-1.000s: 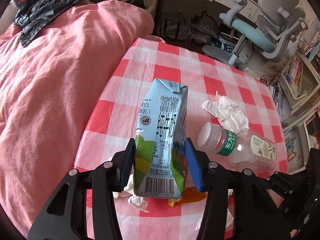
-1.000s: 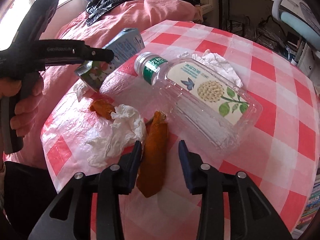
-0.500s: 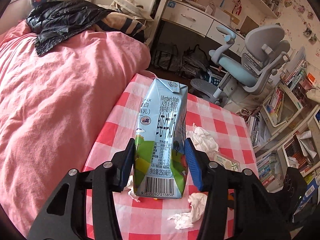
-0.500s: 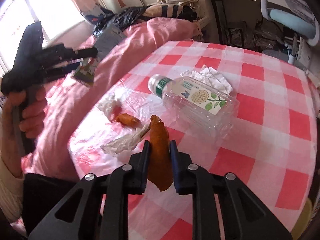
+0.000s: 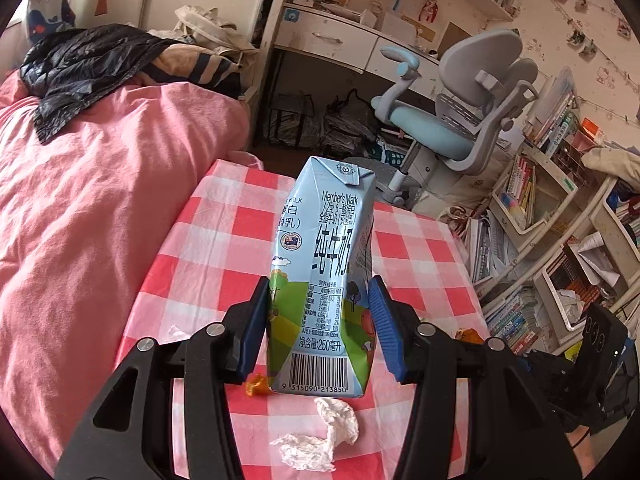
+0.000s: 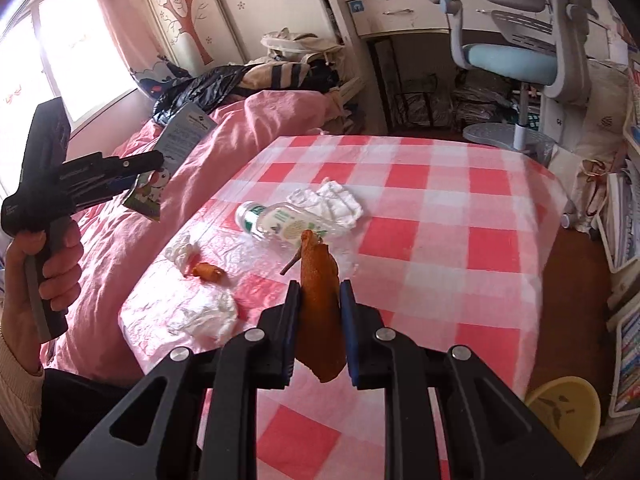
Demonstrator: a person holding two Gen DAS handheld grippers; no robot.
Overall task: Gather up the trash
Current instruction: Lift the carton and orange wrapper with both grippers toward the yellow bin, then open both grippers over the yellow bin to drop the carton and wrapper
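Left gripper [image 5: 318, 322] pinches the milk carton [image 5: 324, 280], right gripper [image 6: 319, 332] pinches an orange peel [image 6: 320, 300], both lifted off the surface [image 6: 440, 216] for binning

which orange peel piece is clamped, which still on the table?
The long peel sits in the right hand-held gripper; the small curled peel lies on the tablecloth.

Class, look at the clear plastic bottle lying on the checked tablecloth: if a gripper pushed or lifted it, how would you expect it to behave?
The plastic bottle lies on its side, so a push would probably send it rolling. It looks empty and see-through, so likely light. Its thin clear walls may buckle under a firm squeeze, and the smooth label could slip between pads.
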